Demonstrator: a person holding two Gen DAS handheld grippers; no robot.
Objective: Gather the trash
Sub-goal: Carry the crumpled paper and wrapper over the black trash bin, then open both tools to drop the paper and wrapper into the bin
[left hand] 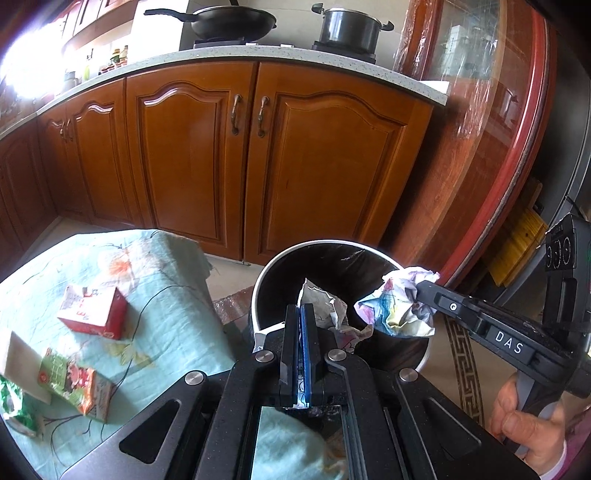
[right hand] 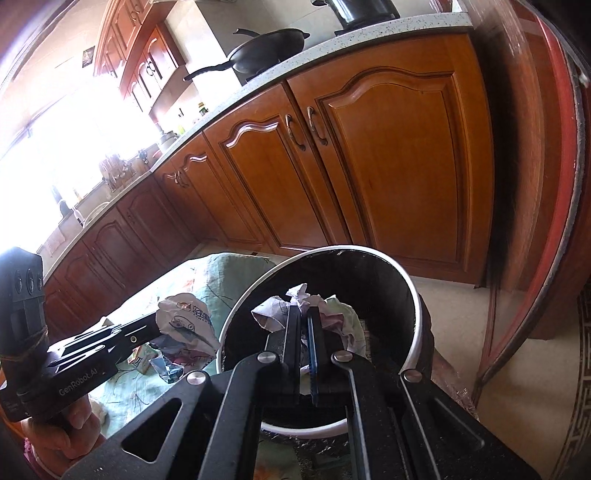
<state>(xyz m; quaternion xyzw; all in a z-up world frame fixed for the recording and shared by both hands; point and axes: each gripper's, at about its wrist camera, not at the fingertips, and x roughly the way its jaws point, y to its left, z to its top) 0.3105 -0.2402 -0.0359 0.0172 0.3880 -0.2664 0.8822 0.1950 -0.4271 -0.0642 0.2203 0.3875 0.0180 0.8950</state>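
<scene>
Black liner fills a white-rimmed bin (left hand: 332, 245) that stands on the floor between a cloth-covered table (left hand: 166, 288) and a red-framed glass door (left hand: 517, 155).

Left gripper (left hand: 303, 314): jaws closed tight on a crumpled sheet of printed paper (left hand: 325, 306). In the left wrist view this paper sits over the near rim of the bin. In the right wrist view the same gripper (right hand: 157, 325) comes in from the left and its paper (right hand: 188, 325) hangs just beside the bin's rim (right hand: 369, 254), above the table edge.

Right gripper (right hand: 304, 314): jaws closed narrow on a second crumpled wad (right hand: 273, 310), pale with coloured marks. It is held over the bin's mouth. The left wrist view shows that gripper (left hand: 421, 291) reaching in from the right, with its wad (left hand: 395, 306) above the dark interior. A hand (left hand: 524, 421) grips its handle.

Remaining on the table: a red carton (left hand: 94, 312), a green and orange carton (left hand: 74, 384), and a green wrapper (left hand: 14, 410) at the left edge.

Background: wooden cabinets (left hand: 192, 158), a speckled counter (left hand: 258, 55), a wok (left hand: 229, 24) and a lidded pot (left hand: 349, 27) on the hob.
</scene>
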